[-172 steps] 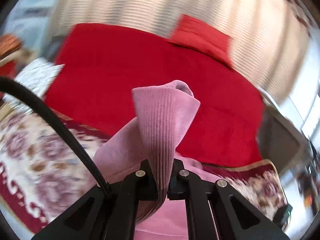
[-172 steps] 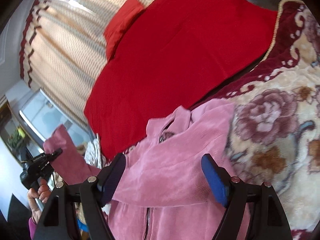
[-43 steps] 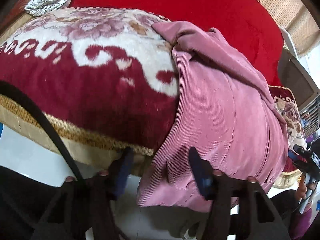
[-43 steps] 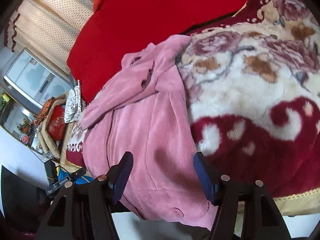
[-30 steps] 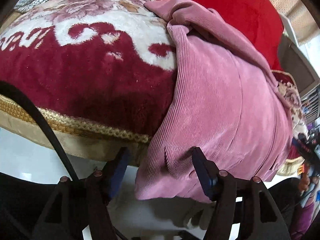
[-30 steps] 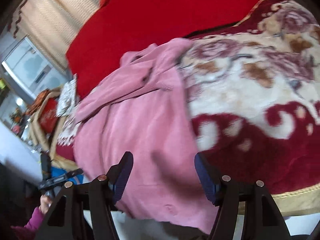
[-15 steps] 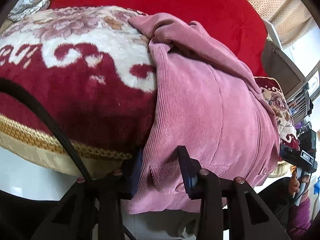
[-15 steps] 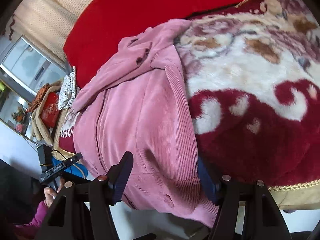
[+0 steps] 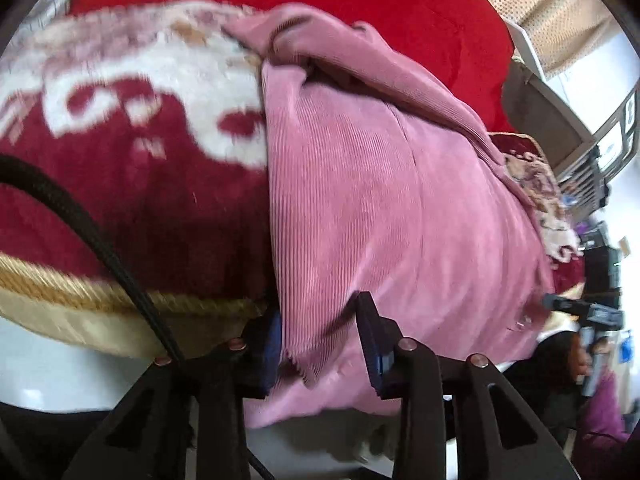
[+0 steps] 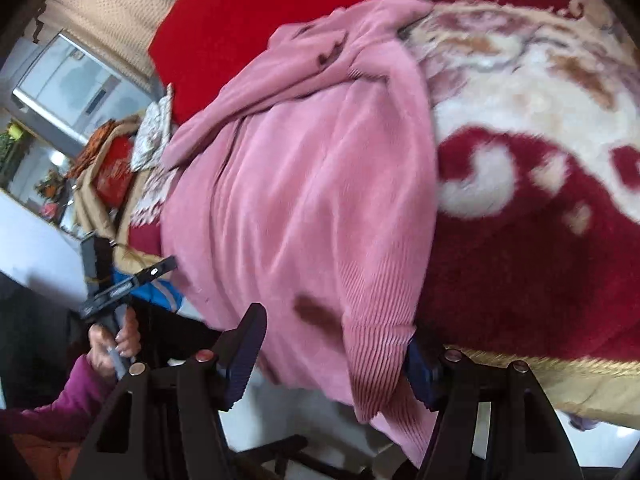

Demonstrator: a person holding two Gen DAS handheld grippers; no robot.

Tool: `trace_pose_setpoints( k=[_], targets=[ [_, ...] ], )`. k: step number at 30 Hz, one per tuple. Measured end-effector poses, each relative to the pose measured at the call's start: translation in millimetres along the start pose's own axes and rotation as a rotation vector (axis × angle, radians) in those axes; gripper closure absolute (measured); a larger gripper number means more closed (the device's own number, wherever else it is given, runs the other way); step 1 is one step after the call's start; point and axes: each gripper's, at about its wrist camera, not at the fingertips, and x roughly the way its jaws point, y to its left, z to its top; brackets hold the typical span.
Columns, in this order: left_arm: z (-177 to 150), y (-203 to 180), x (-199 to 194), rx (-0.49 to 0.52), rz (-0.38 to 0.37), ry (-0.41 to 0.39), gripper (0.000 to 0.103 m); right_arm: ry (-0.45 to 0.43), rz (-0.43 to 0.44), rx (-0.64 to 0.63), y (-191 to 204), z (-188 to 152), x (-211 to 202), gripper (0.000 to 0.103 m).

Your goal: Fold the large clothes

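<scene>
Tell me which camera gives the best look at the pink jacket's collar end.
The right wrist view. There the pink jacket shows its collar and the sleeve folded across the far end, lying on the floral blanket. The left wrist view shows that end as blurred, bunched folds; the ribbed body fills that view.

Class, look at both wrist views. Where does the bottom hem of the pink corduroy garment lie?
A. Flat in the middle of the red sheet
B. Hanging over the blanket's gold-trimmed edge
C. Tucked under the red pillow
B: the pink corduroy garment drapes past the blanket's gold-trimmed edge, its hem hanging below it.
</scene>
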Motion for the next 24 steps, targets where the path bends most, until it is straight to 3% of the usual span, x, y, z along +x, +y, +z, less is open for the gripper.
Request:
trace_pose_setpoints(
  k=[3, 6, 7, 8, 10, 14, 17, 21, 24],
  targets=[
    [-9.8, 4.2, 16.9, -0.043, -0.047, 0.119, 0.063, 0.065, 0.012, 0.009, -0.8, -3.2, 12.7, 0.036],
    [-14.6, 4.3, 34.8, -0.035, 0.014, 0.206, 0.063, 0.114, -0.007, -0.001, 4.4, -6.5, 26.1, 0.036],
    [-14.2, 3.4, 34.9, -0.025, 0.018, 0.202, 0.064, 0.12, -0.018, -0.005, 6.6, -7.0, 30.0, 0.036],
    [-13.6, 2.9, 33.2, -0.023, 0.009, 0.194, 0.073, 0.122, -0.037, -0.016, 10.0, -8.3, 33.6, 0.041],
    [-13.8, -3.5, 27.6, -0.008, -0.004, 0.177, 0.088, 0.109, -0.066, -0.047, 16.6, -10.6, 35.2, 0.065],
    [-13.0, -16.6, 17.9, 0.04, -0.015, 0.151, 0.095, 0.05, -0.022, -0.025, 21.2, -15.3, 21.0, 0.084],
    [-10.6, -22.0, 12.4, 0.049, -0.043, 0.13, 0.095, 0.002, 0.018, -0.043, 28.5, -17.6, 7.1, 0.087],
    [-11.5, -26.0, 24.9, 0.087, 0.005, 0.159, 0.09, 0.0, 0.021, -0.052, 35.6, -15.4, 10.9, 0.087],
    [-7.3, -30.6, 33.0, 0.089, 0.012, 0.166, 0.092, 0.003, 0.025, -0.042, 37.4, -16.2, 14.3, 0.089]
  ],
)
